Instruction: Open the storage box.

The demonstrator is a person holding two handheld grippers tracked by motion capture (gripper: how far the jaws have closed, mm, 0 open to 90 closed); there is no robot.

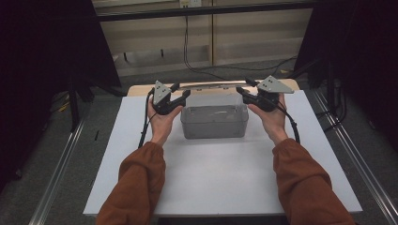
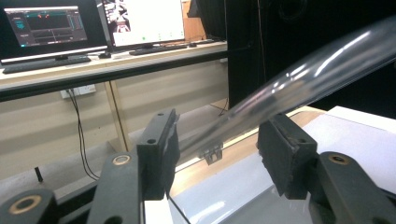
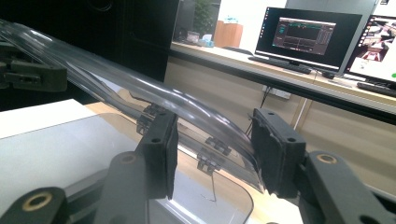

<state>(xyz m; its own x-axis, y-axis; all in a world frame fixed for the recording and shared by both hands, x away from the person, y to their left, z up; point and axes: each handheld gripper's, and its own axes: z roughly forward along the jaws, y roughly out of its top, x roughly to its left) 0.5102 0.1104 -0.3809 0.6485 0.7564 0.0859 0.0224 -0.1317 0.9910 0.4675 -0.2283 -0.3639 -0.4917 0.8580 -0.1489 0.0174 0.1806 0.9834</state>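
Note:
A clear plastic box (image 1: 214,123) stands on the white table top (image 1: 211,178). Its clear hinged lid (image 1: 211,86) is swung up over the box's far side. My left gripper (image 1: 181,91) is at the lid's left end and my right gripper (image 1: 245,86) at its right end. In the left gripper view the lid (image 2: 317,70) runs between the jaws of that gripper (image 2: 217,140) and touches both pads. In the right gripper view the lid (image 3: 107,77) likewise passes between the pads of that gripper (image 3: 212,140), with the small hinges (image 3: 210,161) below.
The box sits toward the far middle of the table, near its wooden back edge (image 1: 141,89). Behind the table a desk (image 2: 112,65) carries monitors (image 2: 46,28) and keyboards. Dark curtains (image 1: 47,47) hang at both sides. Metal floor rails (image 1: 61,168) run along the table.

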